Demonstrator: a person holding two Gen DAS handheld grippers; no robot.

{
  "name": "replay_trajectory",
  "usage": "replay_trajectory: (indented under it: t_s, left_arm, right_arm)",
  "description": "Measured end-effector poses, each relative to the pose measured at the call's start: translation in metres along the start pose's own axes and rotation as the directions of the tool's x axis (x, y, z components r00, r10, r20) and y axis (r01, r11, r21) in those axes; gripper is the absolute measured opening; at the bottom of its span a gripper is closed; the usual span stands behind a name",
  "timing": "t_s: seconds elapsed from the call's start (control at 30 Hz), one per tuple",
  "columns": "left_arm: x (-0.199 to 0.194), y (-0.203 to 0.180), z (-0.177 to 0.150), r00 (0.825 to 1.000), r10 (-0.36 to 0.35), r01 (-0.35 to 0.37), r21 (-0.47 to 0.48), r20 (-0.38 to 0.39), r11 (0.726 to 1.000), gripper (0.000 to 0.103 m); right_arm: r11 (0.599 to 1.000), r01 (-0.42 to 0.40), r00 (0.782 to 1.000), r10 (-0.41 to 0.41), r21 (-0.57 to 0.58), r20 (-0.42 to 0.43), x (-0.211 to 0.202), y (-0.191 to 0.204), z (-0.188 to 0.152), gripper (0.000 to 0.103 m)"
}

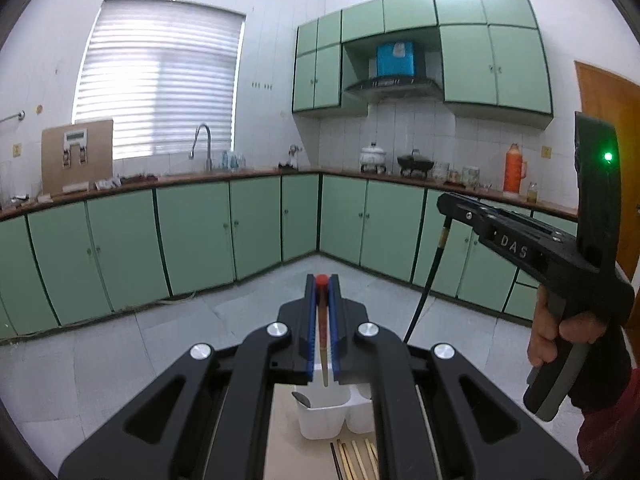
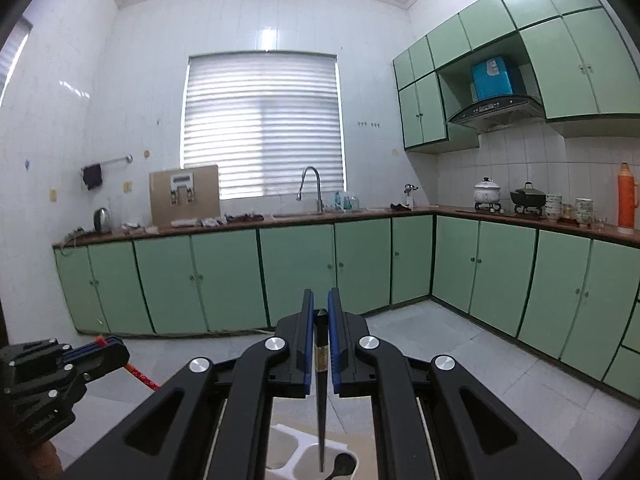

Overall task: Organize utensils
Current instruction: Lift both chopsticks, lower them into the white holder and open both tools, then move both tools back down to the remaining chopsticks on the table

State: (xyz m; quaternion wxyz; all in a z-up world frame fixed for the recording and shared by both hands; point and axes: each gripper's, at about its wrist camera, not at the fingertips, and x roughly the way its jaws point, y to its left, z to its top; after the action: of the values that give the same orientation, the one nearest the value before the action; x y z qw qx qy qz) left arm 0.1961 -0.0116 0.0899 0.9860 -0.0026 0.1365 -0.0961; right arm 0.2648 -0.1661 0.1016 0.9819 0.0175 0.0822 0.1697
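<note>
My left gripper is shut on a red-topped wooden chopstick, held with its thin end pointing down over a white utensil holder that has a metal spoon in it. My right gripper is shut on a dark chopstick, its tip hanging over a compartment of the white holder beside a dark spoon. Several loose chopsticks lie on the table in front of the holder. Each gripper shows in the other's view, the right one and the left one.
The holder stands on a light wooden table. Beyond it is grey tiled floor and green kitchen cabinets with a sink, pots and an orange thermos on the counter.
</note>
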Motion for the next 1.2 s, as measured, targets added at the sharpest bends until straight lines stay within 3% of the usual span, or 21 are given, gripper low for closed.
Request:
replay_trajectory:
  t_s: [0.27,0.6,0.67,0.83,0.93,0.97,1.2]
  left_arm:
    - [0.058,0.008,-0.013,0.995,-0.013,0.014,0.012,-0.097,1.000,0.005]
    - [0.099,0.015,-0.039,0.980,-0.025,0.024,-0.007,-0.196,1.000,0.006]
    - [0.103,0.015,-0.043,0.978,-0.025,0.024,-0.010,-0.207,1.000,0.010]
    - [0.097,0.019,-0.049,0.978,-0.015,0.010,-0.025,-0.208,1.000,0.030]
    - [0.081,0.020,-0.049,0.986,0.006,-0.009,-0.020,-0.167,1.000,0.047]
    - [0.075,0.019,-0.050,0.988,0.014,-0.017,-0.018,-0.155,1.000,0.051]
    - [0.019,0.013,-0.077,0.993,0.103,-0.104,-0.018,-0.053,0.994,0.066]
  right_arm:
    - [1.000,-0.009,0.997,0.011,0.025,-0.083,0.042,-0.010,-0.038,0.007]
    - [0.997,-0.018,0.985,0.030,0.074,-0.169,0.054,-0.025,-0.067,0.008]
    - [0.997,-0.015,0.984,0.028,0.078,-0.174,0.052,-0.027,-0.070,0.008]
    - [0.997,-0.008,0.986,0.021,0.079,-0.167,0.038,-0.028,-0.072,0.027]
    - [0.996,0.011,0.990,0.001,0.084,-0.139,0.022,-0.029,-0.071,0.045]
    - [0.996,0.016,0.992,-0.005,0.084,-0.129,0.015,-0.029,-0.071,0.046]
    - [0.994,0.091,0.993,-0.085,0.065,-0.087,-0.041,-0.016,-0.097,0.068]
